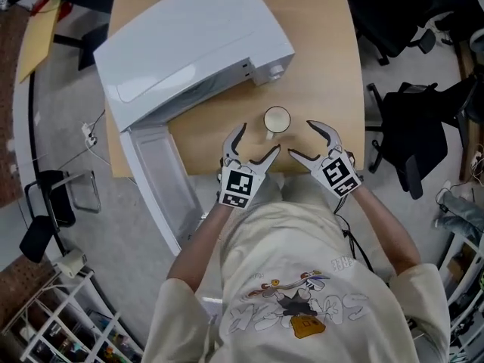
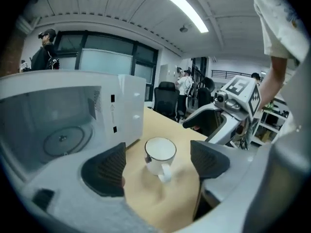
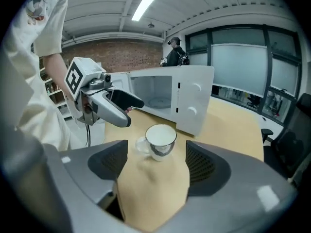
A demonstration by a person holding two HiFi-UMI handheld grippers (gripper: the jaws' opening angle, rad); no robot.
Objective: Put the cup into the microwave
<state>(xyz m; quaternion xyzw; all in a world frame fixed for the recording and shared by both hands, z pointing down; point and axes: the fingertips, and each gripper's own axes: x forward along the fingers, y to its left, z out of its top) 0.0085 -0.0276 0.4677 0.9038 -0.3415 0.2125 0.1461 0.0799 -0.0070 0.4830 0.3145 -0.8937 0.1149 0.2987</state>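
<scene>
Overhead, one microwave (image 1: 189, 44) sits on the worktop (image 1: 325, 51) with its door (image 1: 159, 184) swung open. One white cup (image 1: 277, 120) stands just before it, upright, with nothing between cup and cavity. Two black chairs (image 1: 412, 138) stand off to the right. The left tongs (image 1: 259, 139) and right tongs (image 1: 301, 139) flank the cup, both spread wide and holding nothing.

From the left gripper view, the cup (image 2: 160, 154) stands ahead between wide pads (image 2: 104, 169), untouched, handle toward the camera.

From the right gripper view, the cup (image 3: 160, 141) again stands clear of both pads (image 3: 206, 164).
</scene>
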